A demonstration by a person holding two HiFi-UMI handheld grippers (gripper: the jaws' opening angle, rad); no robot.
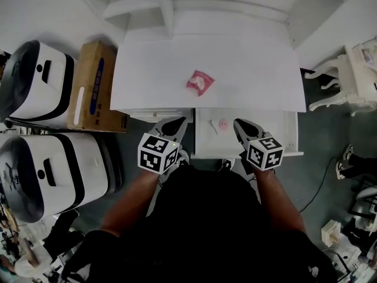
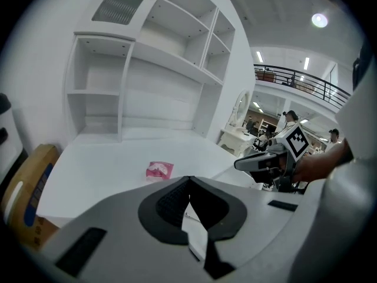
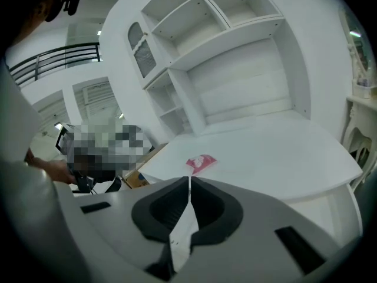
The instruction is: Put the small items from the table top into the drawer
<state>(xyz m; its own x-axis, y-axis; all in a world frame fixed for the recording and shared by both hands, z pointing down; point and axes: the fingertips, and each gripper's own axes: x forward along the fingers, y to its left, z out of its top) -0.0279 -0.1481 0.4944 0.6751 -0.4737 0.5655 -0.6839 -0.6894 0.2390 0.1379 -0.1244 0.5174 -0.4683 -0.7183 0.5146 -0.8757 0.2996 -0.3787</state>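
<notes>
A pink packet (image 1: 200,82) lies near the middle of the white table top (image 1: 153,75); it also shows in the left gripper view (image 2: 159,171) and the right gripper view (image 3: 201,163). Below the table's front edge a drawer (image 1: 288,135) stands pulled out, with a small round pink item (image 1: 223,124) and a thin white item (image 1: 214,127) inside. My left gripper (image 1: 179,121) (image 2: 189,178) is shut and empty, just left of the drawer. My right gripper (image 1: 238,122) (image 3: 189,178) is shut and empty over the drawer's middle. Both sit short of the packet.
A white shelf unit (image 1: 177,10) rises behind the table. A cardboard box (image 1: 94,87) and two white-and-black machines (image 1: 41,78) (image 1: 53,173) stand to the left. An ornate white piece of furniture (image 1: 353,75) and shoes (image 1: 344,161) are on the right.
</notes>
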